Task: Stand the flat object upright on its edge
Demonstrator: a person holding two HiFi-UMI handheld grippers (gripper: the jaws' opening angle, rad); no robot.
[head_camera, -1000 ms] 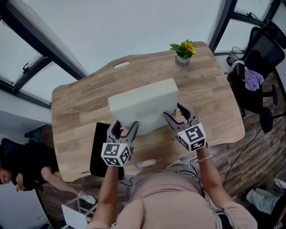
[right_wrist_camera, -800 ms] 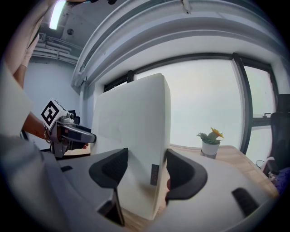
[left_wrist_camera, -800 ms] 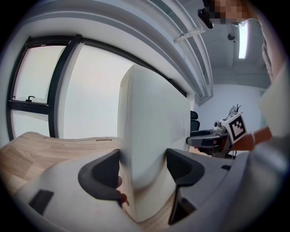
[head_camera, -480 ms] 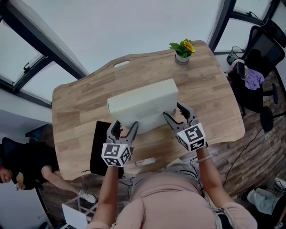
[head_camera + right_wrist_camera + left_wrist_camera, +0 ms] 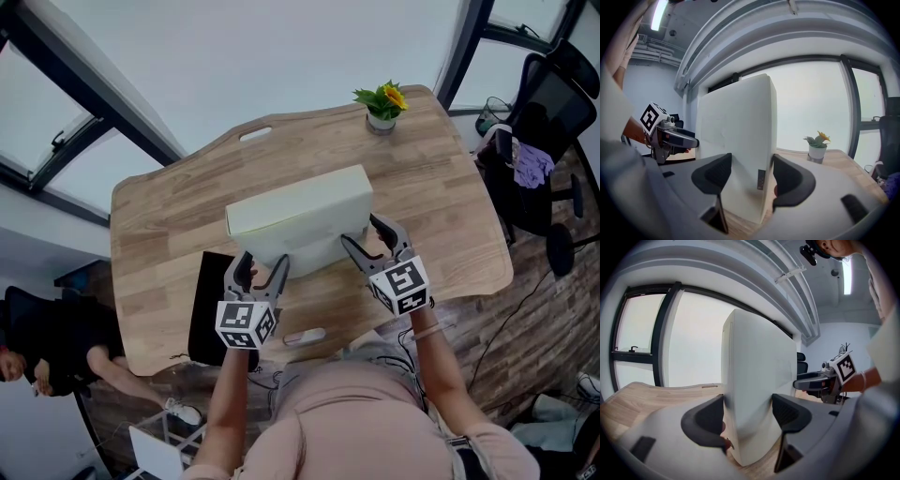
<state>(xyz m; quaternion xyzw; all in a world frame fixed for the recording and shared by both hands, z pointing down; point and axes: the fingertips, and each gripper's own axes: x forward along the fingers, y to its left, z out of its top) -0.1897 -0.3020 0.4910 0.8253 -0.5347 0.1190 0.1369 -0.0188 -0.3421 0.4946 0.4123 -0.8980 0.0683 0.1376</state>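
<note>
1. The flat white box (image 5: 300,220) is judged to be light and stiff, probably cardboard. Its faces look smooth, so some slipping between pads is to be expected.
2. Balanced on a narrow edge, it is likely to topple if nudged sideways. It is best taken low, near the two bottom corners, with pads on the broad faces.
3. The box is seen as a plain cream-white slab with rounded corners. A small dark label is visible on its narrow right end in the right gripper view.
4. It is found near the middle of the wooden desk (image 5: 169,244), already upright on one long edge and well apart from the potted flower (image 5: 382,105).
5. The left gripper (image 5: 262,262) is closed on the box's lower left end, with a pad pressed to each face.
6. The right gripper (image 5: 364,234) straddles the lower right end. Its jaws have just been opened a little further, the box is still between them, and the pads appear barely clear of it.
</note>
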